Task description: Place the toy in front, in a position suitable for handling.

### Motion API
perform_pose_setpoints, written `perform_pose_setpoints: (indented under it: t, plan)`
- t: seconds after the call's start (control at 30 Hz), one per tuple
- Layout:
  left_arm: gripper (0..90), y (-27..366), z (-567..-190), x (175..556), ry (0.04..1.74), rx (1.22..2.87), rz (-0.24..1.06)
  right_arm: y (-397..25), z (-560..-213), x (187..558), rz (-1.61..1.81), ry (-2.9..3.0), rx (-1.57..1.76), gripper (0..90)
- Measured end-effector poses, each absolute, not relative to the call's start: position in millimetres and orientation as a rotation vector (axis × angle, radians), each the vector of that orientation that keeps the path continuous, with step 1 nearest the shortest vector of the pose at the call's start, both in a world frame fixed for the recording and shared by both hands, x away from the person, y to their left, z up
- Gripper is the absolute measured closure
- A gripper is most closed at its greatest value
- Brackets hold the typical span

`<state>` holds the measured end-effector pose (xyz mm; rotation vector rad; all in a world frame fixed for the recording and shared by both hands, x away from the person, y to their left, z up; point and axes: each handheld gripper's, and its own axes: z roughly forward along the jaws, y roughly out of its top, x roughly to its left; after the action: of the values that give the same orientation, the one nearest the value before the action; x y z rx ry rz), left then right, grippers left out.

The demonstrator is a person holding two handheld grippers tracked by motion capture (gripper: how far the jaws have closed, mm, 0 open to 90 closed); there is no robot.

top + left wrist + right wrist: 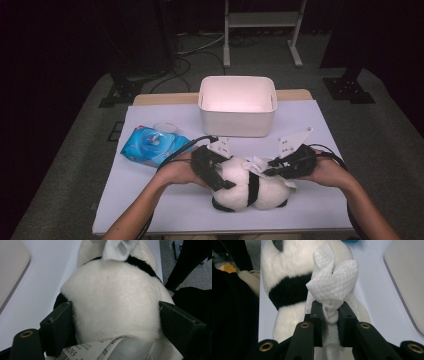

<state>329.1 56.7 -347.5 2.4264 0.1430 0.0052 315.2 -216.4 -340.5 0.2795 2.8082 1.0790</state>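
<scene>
Two grippers meet over a plush panda lying near the front edge of the tabletop, about midway along it; much of the toy is hidden in the high view by the hands and the black gripper bodies, and its face cannot be made out. In the left gripper view the panda's lower end runs out of the bottom of the picture, where a printed label with a barcode is cut off and hard to read. Behind the toy, toward the rear edge, stands a white bin; its inside looks bare, though the near wall hides part of the floor. A blue packet lies nearer the left edge; its print is too small to read. The panda is white and fluffy with a black band around it. The left gripper grasps the white body, jaws spread wide and pressing the fur on both sides; the right gripper is clenched on a crumpled white wipe touching the panda's side.
</scene>
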Motion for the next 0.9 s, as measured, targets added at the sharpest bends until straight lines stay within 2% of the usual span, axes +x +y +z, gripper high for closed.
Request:
perform_pose_setpoints:
  t: [0.47,0.67,0.9]
  plan:
    - [16.0,59,-349,330,0.154,2.419,-0.002,-271,-364,317,1.159,2.76,0.509,76.2]
    - [16.0,60,-349,330,0.157,2.415,-0.001,-283,-374,320,1.128,2.771,0.565,76.1]
    - [15.9,57,-347,325,0.126,2.428,0.025,-275,-368,321,1.099,2.775,0.519,76.1]
